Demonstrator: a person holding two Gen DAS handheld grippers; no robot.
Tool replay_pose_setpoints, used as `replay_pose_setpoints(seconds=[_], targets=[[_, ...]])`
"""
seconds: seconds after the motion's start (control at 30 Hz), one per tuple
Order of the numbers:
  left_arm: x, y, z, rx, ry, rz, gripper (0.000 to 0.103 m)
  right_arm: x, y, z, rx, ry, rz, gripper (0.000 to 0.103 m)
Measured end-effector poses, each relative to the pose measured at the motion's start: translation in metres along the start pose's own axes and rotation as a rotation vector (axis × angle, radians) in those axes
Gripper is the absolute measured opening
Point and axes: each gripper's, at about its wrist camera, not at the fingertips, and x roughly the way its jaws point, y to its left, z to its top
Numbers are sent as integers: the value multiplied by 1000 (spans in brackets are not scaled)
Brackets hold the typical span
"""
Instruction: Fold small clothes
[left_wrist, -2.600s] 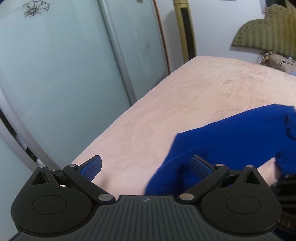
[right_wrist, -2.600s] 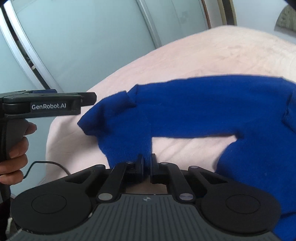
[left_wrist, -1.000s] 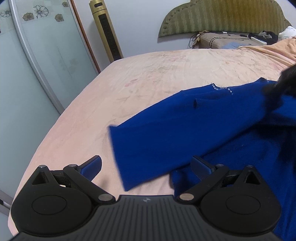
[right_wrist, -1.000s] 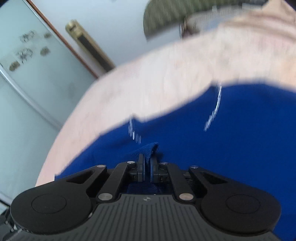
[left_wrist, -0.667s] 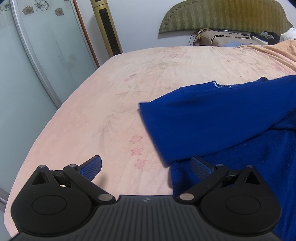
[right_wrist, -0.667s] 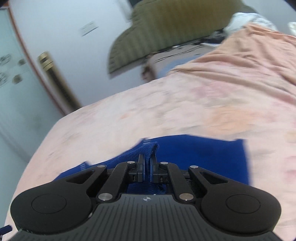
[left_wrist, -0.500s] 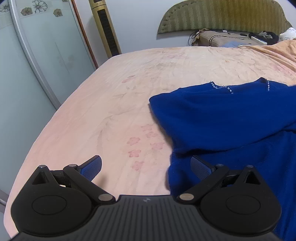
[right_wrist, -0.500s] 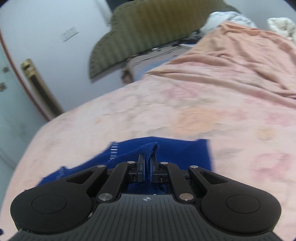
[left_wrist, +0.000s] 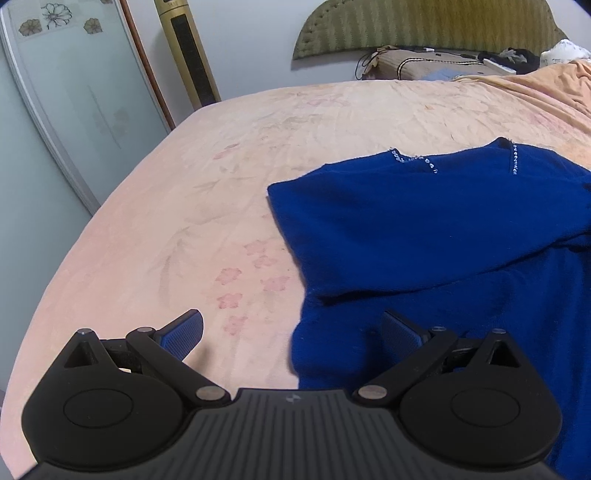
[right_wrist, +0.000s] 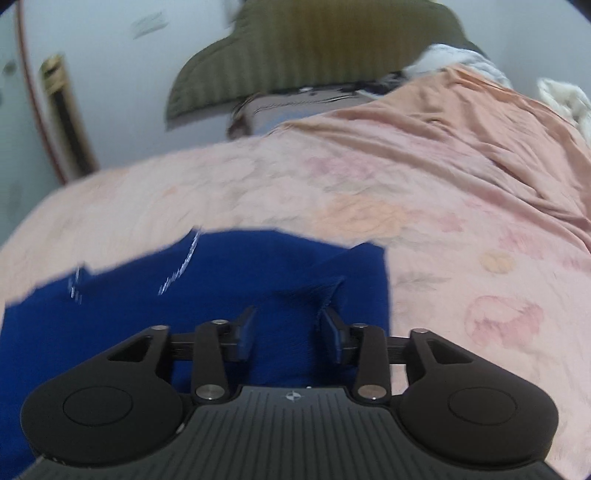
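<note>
Sweater (left_wrist: 424, 229), deep blue with a beaded neckline, lies spread on the pink floral bedspread (left_wrist: 229, 155), filling the 3 o'clock side of the left wrist view, one sleeve folded across the body. Left claw (left_wrist: 291, 332) hangs wide apart over the sweater's near edge, one pad above bare bedspread at 8 o'clock, the other above blue knit. Right claw (right_wrist: 290, 328) has just been opening; its jaws stand apart, a raised fold of sweater (right_wrist: 314, 291) rising between them beside the 3 o'clock finger, unpinched. Green headboard (right_wrist: 314, 40) sits at 12 o'clock.
</note>
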Motion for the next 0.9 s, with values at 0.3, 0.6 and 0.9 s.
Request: replay_pose_setpoints(seconds=[0.3,0.6,0.9], targets=[[5,-2,-4,-3,20,1,103,-38,22,-26,-68,-29,65,68],[5,-2,-9,-1,33,-1,103,-68,51,-65,-240,40,182,78],[-4,-7,-22,9,37,-22,103,-79,48,-104,-111,46,238,82]])
